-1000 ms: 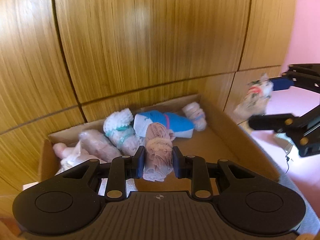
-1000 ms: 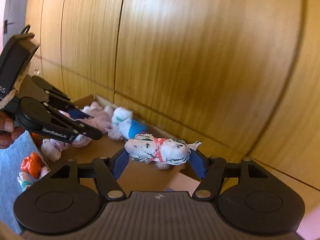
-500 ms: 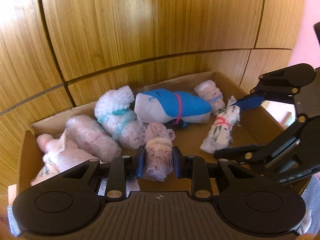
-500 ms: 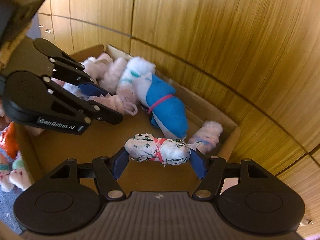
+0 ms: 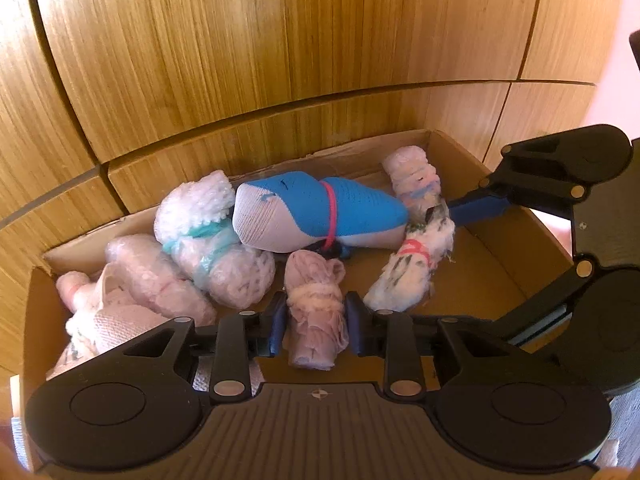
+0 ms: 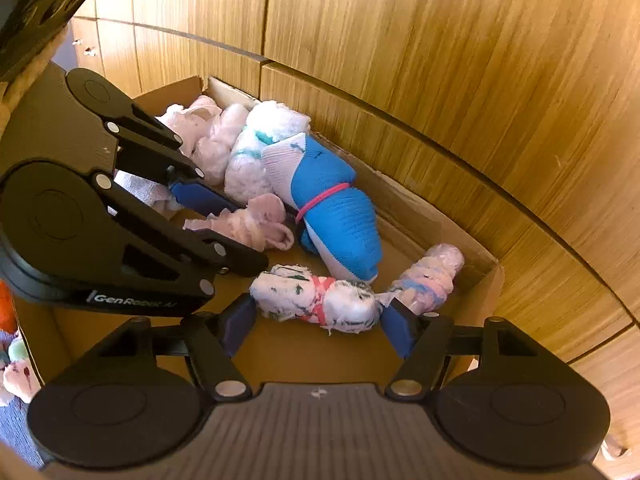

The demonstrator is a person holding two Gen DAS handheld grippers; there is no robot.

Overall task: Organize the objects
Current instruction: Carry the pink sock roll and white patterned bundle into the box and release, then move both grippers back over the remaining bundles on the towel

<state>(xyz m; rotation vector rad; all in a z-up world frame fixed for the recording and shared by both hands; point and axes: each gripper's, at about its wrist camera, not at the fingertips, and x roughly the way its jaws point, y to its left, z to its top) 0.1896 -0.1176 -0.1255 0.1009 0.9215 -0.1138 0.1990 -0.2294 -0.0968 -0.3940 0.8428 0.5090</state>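
- Wood-grain cabinet panels [image 5: 248, 40] are seen filling the background behind an open cardboard box [image 5: 516, 240]; the box's far wall is set against the panels.
- Left claw [image 5: 316, 322] is pointed down into the box near its front edge; a pale pink bundle [image 5: 316, 312] tied with a whitish band is seen between its jaws.
- Jaws of the left claw are nearly closed but opening right now; the blue pads [image 5: 278, 322] are seen right at the pink bundle's sides, so the bundle is still counted as gripped.
- Whether the pink bundle's lower end rests on the box floor cannot be told.
- Right claw [image 6: 318, 320] is reached into the box's right half; a white bundle with green marks and a red band [image 6: 316, 300] is lying crosswise between its jaws.
- Right claw jaws are about half open and opening; both blue pads [image 6: 396, 328] are seen at the ends of the white bundle, with contact at least at the right end.
- A blue-and-white sock roll with a pink band [image 5: 320, 212] is placed along the back wall, mid-box.
- A fluffy white bundle with a teal tie [image 5: 200, 224] is just left of the blue roll, touching it.
- More pale pink bundles [image 5: 156, 280] are piled in the back-left corner.
- A pink-white roll with a blue band [image 6: 432, 280] is seen at the back-right corner, just beside the white bundle.
- An orange item [image 6: 6, 300] is seen outside the box, at the left edge of the right wrist view.
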